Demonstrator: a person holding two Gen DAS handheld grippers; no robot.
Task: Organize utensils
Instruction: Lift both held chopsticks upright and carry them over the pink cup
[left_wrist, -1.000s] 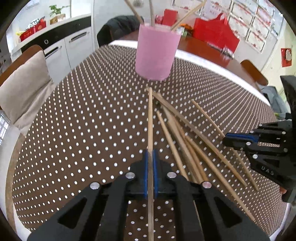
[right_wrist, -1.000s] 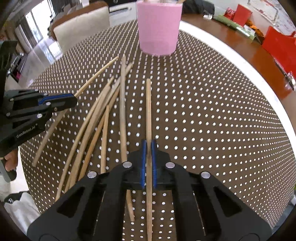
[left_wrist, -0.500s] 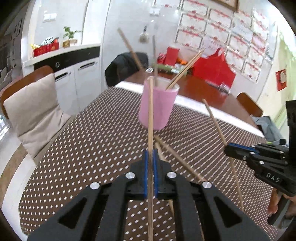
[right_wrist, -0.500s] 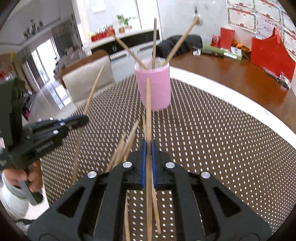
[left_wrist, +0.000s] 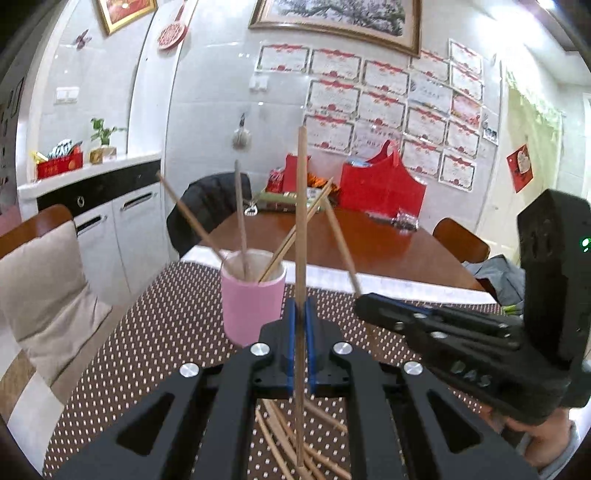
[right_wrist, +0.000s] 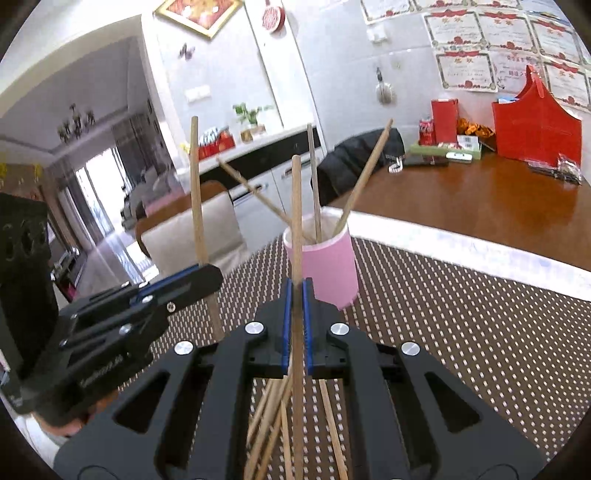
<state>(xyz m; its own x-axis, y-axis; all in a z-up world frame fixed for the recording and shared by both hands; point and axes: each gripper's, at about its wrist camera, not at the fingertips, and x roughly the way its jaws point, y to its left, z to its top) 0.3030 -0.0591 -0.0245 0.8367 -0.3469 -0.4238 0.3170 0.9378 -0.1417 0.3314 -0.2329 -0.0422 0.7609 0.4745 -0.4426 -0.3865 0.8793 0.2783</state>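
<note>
Both tongs are pinching a chopstick each: the left tongs (left_wrist: 300, 325) grip one wooden stick (left_wrist: 301, 229) that stands nearly upright between their blue pads, and the right tongs (right_wrist: 294, 314) clamp a second stick (right_wrist: 295, 221) the same way, raised clear of the worktop (right_wrist: 480, 332). From the left wrist view the right tongs show at the right edge, their stick (left_wrist: 341, 243) slanting up and to the left; from the right wrist view the left tongs (right_wrist: 207, 275) sit at the left with their stick (right_wrist: 195, 192) rising almost vertical. The pink cup (left_wrist: 253, 299) stands on the dotted worktop just beyond both pairs of pads, and three chopsticks (left_wrist: 240, 218) already lean inside it, fanned out against the rim. Below the tongs a loose heap of chopsticks (right_wrist: 273, 424) lies on the mat, crossing one another; I count several, though the exact number is hidden by the tong bodies. So, by my judgement, the job is partly done: three sticks are stowed, two are lifted and on course for the cup, and the heap on the worktop remains to be gathered after these two go in.
</note>
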